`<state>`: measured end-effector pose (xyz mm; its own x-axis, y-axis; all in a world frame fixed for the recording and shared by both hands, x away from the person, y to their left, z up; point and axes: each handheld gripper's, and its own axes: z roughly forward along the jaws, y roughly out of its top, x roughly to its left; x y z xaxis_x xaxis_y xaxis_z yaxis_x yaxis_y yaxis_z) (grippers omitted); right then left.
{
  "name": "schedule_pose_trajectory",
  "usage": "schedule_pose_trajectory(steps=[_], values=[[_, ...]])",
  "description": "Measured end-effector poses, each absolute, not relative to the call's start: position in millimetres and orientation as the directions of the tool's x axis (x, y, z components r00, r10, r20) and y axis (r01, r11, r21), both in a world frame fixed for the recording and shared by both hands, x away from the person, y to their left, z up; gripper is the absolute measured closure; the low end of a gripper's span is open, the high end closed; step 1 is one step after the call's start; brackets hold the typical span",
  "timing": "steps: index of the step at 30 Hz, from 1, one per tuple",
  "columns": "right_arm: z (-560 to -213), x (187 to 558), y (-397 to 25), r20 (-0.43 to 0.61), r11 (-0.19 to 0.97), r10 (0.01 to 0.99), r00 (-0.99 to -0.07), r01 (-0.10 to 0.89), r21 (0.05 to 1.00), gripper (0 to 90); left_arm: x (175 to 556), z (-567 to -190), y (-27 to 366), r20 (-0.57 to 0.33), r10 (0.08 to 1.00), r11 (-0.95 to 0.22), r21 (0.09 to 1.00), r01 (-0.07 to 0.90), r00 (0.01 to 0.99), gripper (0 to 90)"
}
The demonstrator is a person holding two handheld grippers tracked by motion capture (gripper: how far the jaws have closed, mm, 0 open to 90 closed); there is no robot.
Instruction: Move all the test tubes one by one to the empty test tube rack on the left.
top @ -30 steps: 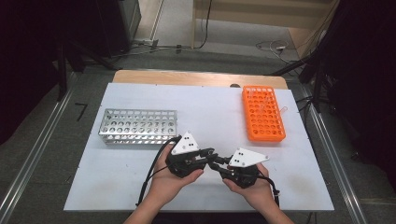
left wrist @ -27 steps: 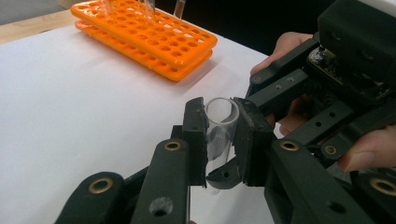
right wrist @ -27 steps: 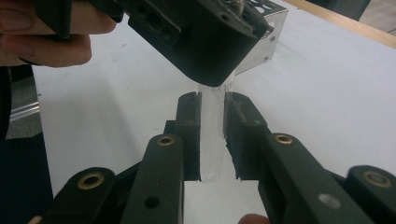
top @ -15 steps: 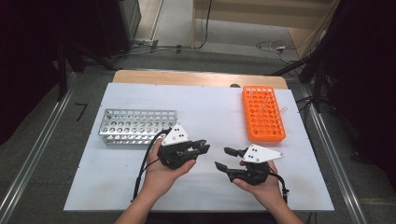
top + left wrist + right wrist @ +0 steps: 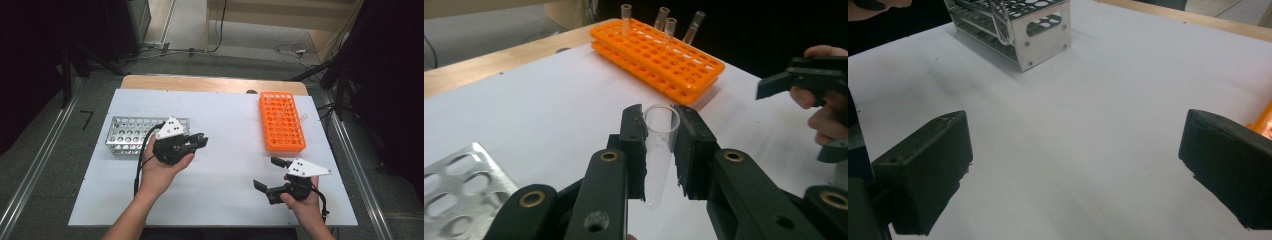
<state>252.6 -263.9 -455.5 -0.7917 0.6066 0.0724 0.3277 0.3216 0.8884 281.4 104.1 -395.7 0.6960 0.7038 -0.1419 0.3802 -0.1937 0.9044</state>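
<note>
Currently a clear test tube [image 5: 659, 150] is clamped between the left tongs [image 5: 660, 150], above the middle of the worktop [image 5: 225, 125], near the metal rack [image 5: 125, 135]. Right tongs [image 5: 270, 174] are held wide, near the front right corner, just before the orange rack [image 5: 281, 122].

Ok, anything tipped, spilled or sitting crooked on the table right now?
Nothing stands out. The clear plastic test tube sits clamped between the left gripper jaws, the orange plastic tube rack and perforated metal rack stand flat on the white table, and the right gripper is open.
</note>
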Motion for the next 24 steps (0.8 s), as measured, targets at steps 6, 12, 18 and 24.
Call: schedule_pose_trajectory(steps=[6, 12, 18, 24], values=[[-460, 251, -283, 0.086, 0.308, 0.621, -0.779, 0.344, 0.887, 0.0, 291, -389, 118, -0.125, 0.733, -0.185, 0.910, 0.372, 0.669, 75.5], [-462, 249, -293, 0.096, 0.305, 0.631, -0.770, 0.360, 0.882, 0.0, 303, -387, 133, -0.111, 0.768, -0.177, 0.910, 0.376, 0.631, 75.5], [-463, 250, -294, 0.101, 0.302, 0.632, -0.769, 0.363, 0.881, 0.0, 314, -388, 142, -0.112, 0.781, -0.172, 0.907, 0.385, 0.614, 75.5], [-465, 250, -293, 0.101, 0.306, 0.632, -0.768, 0.367, 0.878, 0.0, 326, -386, 147, -0.102, 0.803, -0.164, 0.909, 0.382, 0.587, 75.5]])
